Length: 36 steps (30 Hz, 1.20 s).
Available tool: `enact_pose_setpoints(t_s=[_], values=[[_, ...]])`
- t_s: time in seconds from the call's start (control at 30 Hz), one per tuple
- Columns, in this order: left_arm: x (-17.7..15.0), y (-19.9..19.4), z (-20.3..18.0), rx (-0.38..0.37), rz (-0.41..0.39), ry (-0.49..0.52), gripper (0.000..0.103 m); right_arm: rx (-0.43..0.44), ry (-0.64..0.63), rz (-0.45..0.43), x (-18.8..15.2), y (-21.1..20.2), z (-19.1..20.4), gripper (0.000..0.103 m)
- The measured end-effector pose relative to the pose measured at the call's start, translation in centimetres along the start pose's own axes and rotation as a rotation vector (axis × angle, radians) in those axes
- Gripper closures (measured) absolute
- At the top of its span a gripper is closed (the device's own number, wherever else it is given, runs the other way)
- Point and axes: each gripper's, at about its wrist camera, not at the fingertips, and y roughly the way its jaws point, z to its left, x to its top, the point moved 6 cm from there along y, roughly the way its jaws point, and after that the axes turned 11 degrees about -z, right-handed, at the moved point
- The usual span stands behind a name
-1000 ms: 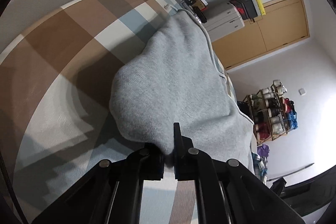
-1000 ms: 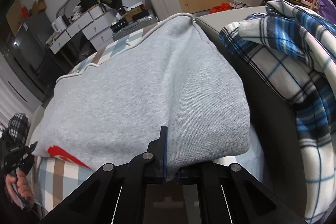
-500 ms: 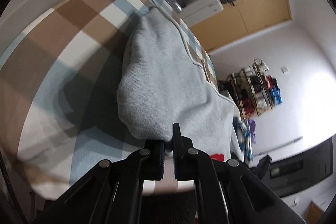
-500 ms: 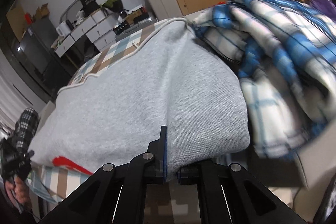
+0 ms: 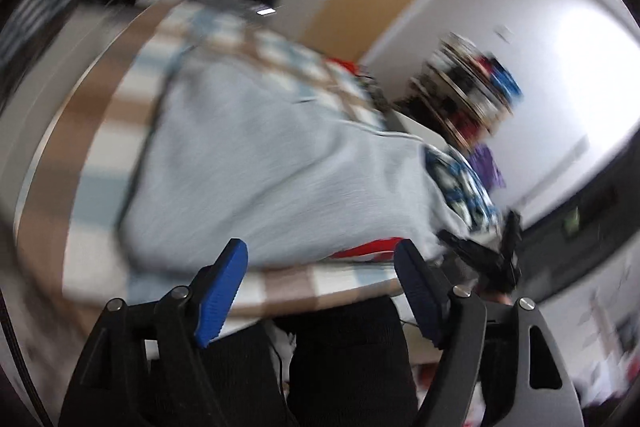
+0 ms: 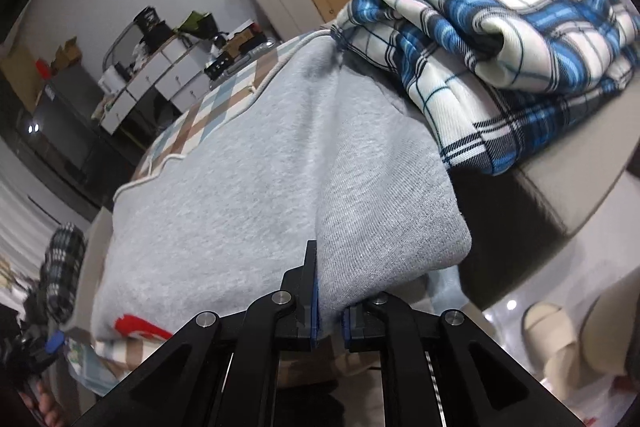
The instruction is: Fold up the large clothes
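The left gripper point(image 5: 320, 263) has just been opening and holds nothing; the right gripper point(image 6: 328, 311) pinches the folded grey sweatshirt point(image 6: 248, 195) and must release next.

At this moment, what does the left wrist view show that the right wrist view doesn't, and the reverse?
Left wrist only: the left gripper, whose jaws have just been opening, with nothing between them, and the person's dark trousers below.

Right wrist only: the right gripper shut on the sweatshirt's folded edge, and pale slippers on the floor.

Both: the grey sweatshirt lying on the checked cloth, and the blue plaid blanket beside it.
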Motion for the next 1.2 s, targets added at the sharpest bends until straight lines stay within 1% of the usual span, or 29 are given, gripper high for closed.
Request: enact_pose_setpoints(t_s=[0.07, 0.1, 0.13, 0.17, 0.2, 0.23, 0.3, 0.33, 0.37, 0.4, 0.43, 0.5, 0.6, 0.77, 0.87, 0.93, 0.97, 1.03, 1.07, 1.1, 1.13, 1.17, 1.2], values=[[1.3, 2.8, -2.1, 0.030, 0.005, 0.089, 0.029, 0.004, 0.020, -0.005, -0.1, 0.3, 0.0, 0.092], [1.7, 4.3, -2.8, 0.030, 0.023, 0.111, 0.028, 0.006, 0.031, -0.002, -0.1, 0.5, -0.1, 0.086], [1.7, 5.6, -3.3, 0.016, 0.039, 0.123, 0.028, 0.007, 0.044, 0.003, -0.2, 0.7, -0.2, 0.074], [1.9, 8.1, -4.7, -0.038, 0.072, 0.147, 0.028, 0.010, 0.059, 0.006, -0.2, 0.9, -0.3, 0.066], [1.5, 9.1, -5.3, -0.060, 0.094, 0.162, 0.028, 0.022, 0.079, 0.004, -0.2, 1.0, -0.4, 0.056], [1.2, 11.4, -5.8, -0.054, 0.132, 0.175, 0.028, 0.030, 0.095, -0.001, -0.2, 1.0, -0.4, 0.050], [0.4, 15.1, -5.9, -0.039, 0.217, 0.177, 0.028, 0.020, 0.109, -0.001, -0.2, 1.5, -0.3, 0.045], [-0.4, 17.3, -5.6, -0.040, 0.276, 0.166, 0.028, 0.018, 0.114, -0.001, -0.3, 1.5, -0.3, 0.042], [-1.1, 18.6, -5.3, -0.036, 0.320, 0.164, 0.028, 0.016, 0.120, 0.000, -0.3, 1.8, -0.2, 0.041], [-1.4, 19.6, -4.8, -0.010, 0.338, 0.171, 0.029, 0.012, 0.127, 0.004, -0.3, 2.1, -0.2, 0.040], [-1.6, 20.2, -4.6, 0.006, 0.340, 0.181, 0.029, 0.008, 0.132, 0.007, -0.2, 2.4, -0.1, 0.040], [-1.4, 20.7, -4.5, 0.002, 0.338, 0.202, 0.029, 0.011, 0.145, 0.000, 0.0, 2.7, 0.0, 0.040], [-2.1, 20.6, -4.4, -0.008, 0.346, 0.249, 0.029, 0.013, 0.139, -0.026, 0.5, 2.6, 0.4, 0.041], [-2.9, 20.3, -4.8, -0.031, 0.319, 0.293, 0.029, 0.005, 0.112, -0.053, 0.7, 2.7, 1.1, 0.041], [-3.0, 19.6, -4.8, -0.046, 0.313, 0.293, 0.029, -0.016, 0.122, -0.029, 0.5, 3.3, 1.0, 0.040], [-2.7, 19.4, -4.6, -0.058, 0.317, 0.286, 0.029, -0.028, 0.148, 0.009, 0.1, 4.0, 0.7, 0.040], [-2.5, 19.4, -4.5, -0.070, 0.321, 0.273, 0.029, -0.038, 0.152, -0.001, 0.2, 4.0, 0.7, 0.040], [-2.2, 19.1, -4.3, -0.092, 0.333, 0.246, 0.029, -0.051, 0.155, 0.013, 0.3, 4.2, 0.9, 0.040], [-1.9, 18.8, -4.3, -0.110, 0.337, 0.221, 0.029, -0.051, 0.165, 0.008, 0.4, 4.3, 1.1, 0.042], [-1.7, 18.6, -4.2, -0.126, 0.343, 0.206, 0.028, -0.050, 0.178, -0.014, 0.6, 4.1, 1.2, 0.051], [-1.2, 18.1, -4.1, -0.147, 0.344, 0.183, 0.028, -0.053, 0.179, -0.029, 0.8, 3.9, 1.3, 0.065], [-0.8, 17.7, -3.9, -0.157, 0.342, 0.171, 0.028, -0.064, 0.174, -0.044, 1.0, 3.6, 1.3, 0.073], [-0.4, 17.4, -3.6, -0.162, 0.339, 0.172, 0.028, -0.083, 0.165, -0.071, 1.3, 3.1, 1.3, 0.088]])
